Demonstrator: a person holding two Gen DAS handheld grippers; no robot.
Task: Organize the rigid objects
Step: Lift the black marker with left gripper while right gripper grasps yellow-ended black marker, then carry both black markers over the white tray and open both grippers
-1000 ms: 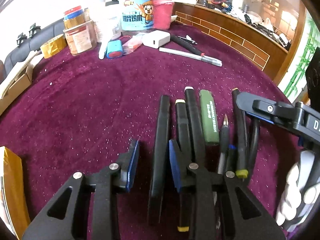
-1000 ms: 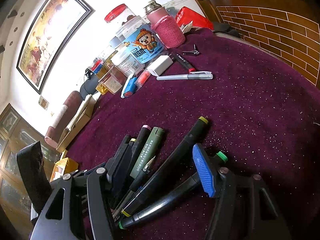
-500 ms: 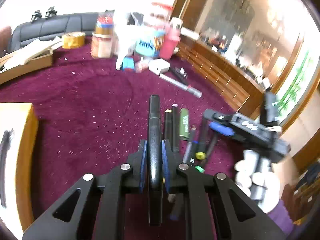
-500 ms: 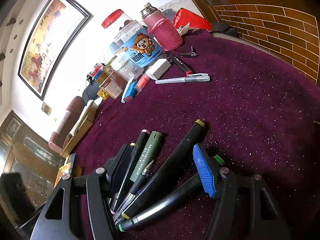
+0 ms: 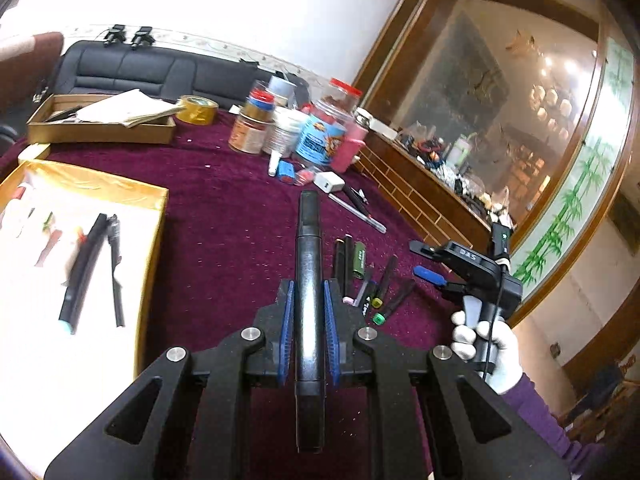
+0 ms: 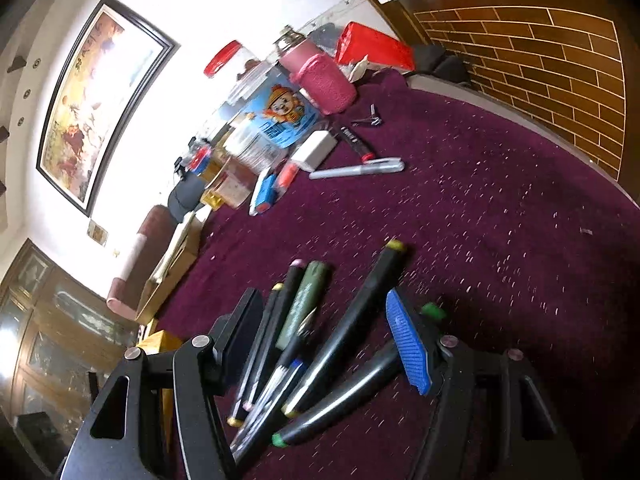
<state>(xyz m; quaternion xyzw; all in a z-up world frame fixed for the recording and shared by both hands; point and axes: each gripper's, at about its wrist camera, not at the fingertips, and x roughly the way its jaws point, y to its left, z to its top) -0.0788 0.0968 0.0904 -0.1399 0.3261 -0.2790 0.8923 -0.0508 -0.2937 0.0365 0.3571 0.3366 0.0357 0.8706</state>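
My left gripper [image 5: 307,300] is shut on a long black marker [image 5: 309,240], held above the purple cloth and pointing away from me. A gold box with a white lining [image 5: 154,240] lies to its left, with black pens [image 5: 82,268] inside. Several pens and markers [image 5: 360,272] lie in a row on the cloth to the right. My right gripper [image 6: 324,332] stands open over that row. Its jaws straddle a yellow-capped marker [image 6: 360,304], a green-capped marker [image 6: 352,392] and a green pen [image 6: 308,300] without pressing on them. A white-gloved hand [image 5: 480,340] holds it.
Jars [image 5: 320,136], a pink bottle [image 6: 320,76], a white charger [image 6: 314,152] and a silver pen [image 6: 356,170] crowd the far side of the cloth. A cardboard box of papers [image 5: 100,124] and a tape roll [image 5: 196,110] sit far left. A brick-patterned ledge [image 6: 540,52] borders the right.
My left gripper closed on the black marker, lifted it out of the row and swung left, bringing the gold box into view. The right gripper barely shifted.
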